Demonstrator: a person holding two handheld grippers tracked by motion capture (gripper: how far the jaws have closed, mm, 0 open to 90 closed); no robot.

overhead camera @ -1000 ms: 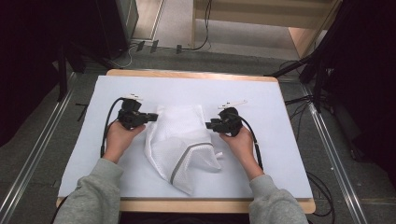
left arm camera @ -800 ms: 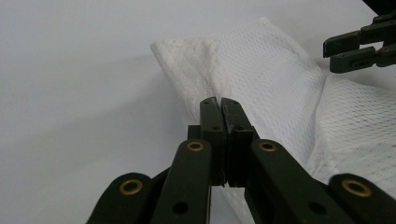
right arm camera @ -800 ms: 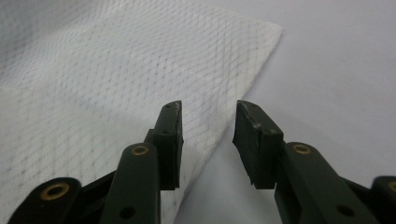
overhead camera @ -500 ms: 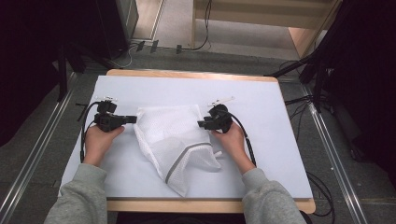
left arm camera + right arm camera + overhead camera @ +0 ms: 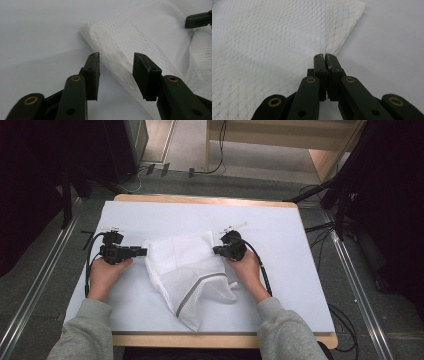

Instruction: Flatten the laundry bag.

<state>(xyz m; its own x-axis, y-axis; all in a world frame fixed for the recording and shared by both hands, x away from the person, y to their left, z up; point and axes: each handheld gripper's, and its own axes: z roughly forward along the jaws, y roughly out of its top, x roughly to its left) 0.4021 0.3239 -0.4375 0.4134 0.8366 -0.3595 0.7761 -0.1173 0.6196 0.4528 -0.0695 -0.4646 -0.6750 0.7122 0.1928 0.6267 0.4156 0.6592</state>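
A white mesh bag (image 5: 185,270) with a grey trim lies crumpled flat in the middle of the table. My left gripper (image 5: 142,251) lies level at the bag's left edge, pointing right. Its jaws (image 5: 116,75) have just been opening and stand apart, with the bag's folded edge (image 5: 140,35) just beyond the tips and no pad pressing on it. My right gripper (image 5: 216,250) sits at the bag's upper right edge. Its jaws (image 5: 325,56) have just been closing and are pinched together on the mesh (image 5: 274,37), which puckers at the tips.
A white sheet (image 5: 280,230) covers the wooden table. Black cables trail from both grippers across it. The right gripper's tip (image 5: 198,20) appears far off in the left gripper view. Dark stands and floor cables surround the table.
The left hand has slid left off the bag and its jaws have opened. The right gripper has shifted a little left and closed on the bag's edge. The bag lies flatter.
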